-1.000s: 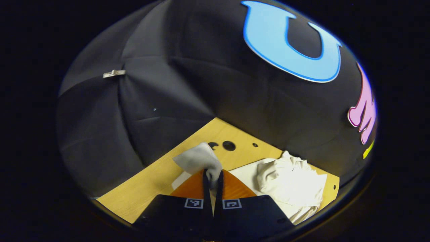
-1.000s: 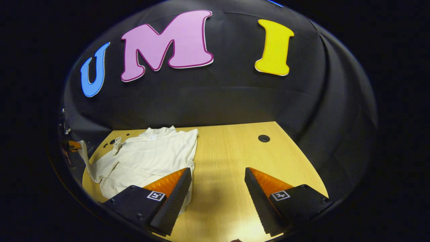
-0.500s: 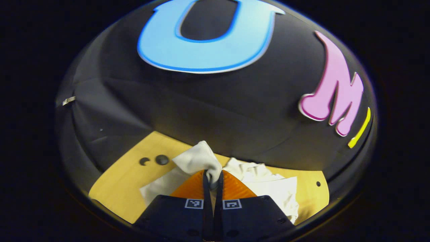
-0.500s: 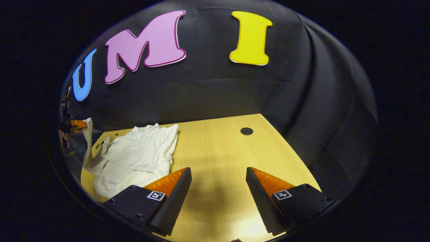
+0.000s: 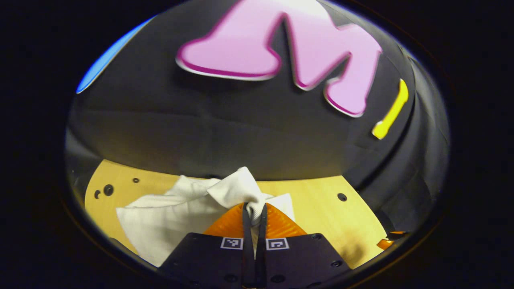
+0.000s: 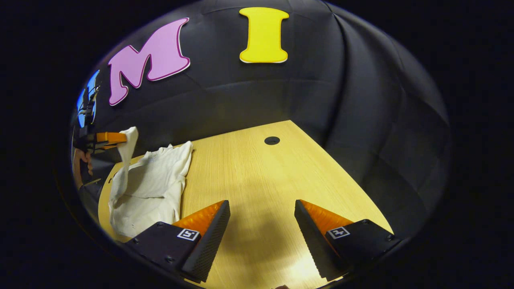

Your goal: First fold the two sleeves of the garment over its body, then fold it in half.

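A black cloth wall closes in a pale wooden desk with a round hole near its far edge. In the right gripper view, a hand at the far left holds the left gripper above the desk, its fingers clenched on the cuff of a sleeve that hangs down from it to the white garment. The garment lies crumpled on the left part of the desk. To the right of it, low in that view, the right gripper hovers over bare wood with its fingers spread wide and grasping nothing. In the left gripper view, the garment spreads on the desk to the left, and the left gripper pinches the cuff of the sleeve between its closed fingers. Small holes mark the desk's left end.
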{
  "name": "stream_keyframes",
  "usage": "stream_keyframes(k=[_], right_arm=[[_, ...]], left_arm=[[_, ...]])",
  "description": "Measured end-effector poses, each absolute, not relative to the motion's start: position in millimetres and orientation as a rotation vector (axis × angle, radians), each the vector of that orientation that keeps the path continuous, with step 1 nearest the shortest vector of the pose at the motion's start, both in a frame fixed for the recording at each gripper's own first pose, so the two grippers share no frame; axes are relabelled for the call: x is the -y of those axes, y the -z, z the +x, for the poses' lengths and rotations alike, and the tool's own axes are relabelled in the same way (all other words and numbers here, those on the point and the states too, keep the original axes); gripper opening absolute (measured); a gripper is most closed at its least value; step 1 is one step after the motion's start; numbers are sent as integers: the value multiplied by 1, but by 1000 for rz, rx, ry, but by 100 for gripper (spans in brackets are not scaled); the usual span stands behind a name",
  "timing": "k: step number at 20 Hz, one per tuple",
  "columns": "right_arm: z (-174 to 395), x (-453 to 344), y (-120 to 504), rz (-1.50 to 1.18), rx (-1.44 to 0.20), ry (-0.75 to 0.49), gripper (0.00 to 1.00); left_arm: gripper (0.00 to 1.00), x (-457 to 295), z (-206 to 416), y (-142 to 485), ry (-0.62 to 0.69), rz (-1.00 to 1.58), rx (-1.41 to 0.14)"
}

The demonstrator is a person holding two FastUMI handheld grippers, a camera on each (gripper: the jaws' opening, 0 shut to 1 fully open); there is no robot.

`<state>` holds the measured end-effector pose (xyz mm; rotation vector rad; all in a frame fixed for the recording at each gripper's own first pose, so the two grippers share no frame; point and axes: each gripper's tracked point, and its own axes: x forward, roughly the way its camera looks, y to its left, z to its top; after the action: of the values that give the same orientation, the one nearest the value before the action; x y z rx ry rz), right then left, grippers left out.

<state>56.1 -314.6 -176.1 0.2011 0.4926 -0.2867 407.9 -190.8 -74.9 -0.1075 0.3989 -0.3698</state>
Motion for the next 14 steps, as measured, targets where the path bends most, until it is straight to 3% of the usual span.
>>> stream_keyframes(k=[5, 9, 10, 14], right_arm=[[48, 321, 183, 242, -494, 309, 99], [42, 309, 191, 260, -511, 306, 99], [43, 304, 192, 263, -512, 300, 99], [51, 274, 188, 267, -500, 261, 99]], left_arm=[[9, 238, 412, 110, 427, 15, -439], [27, 248, 411, 133, 407, 17, -491], [33, 251, 408, 131, 422, -2, -482], [79, 235, 386, 106, 443, -14, -427]])
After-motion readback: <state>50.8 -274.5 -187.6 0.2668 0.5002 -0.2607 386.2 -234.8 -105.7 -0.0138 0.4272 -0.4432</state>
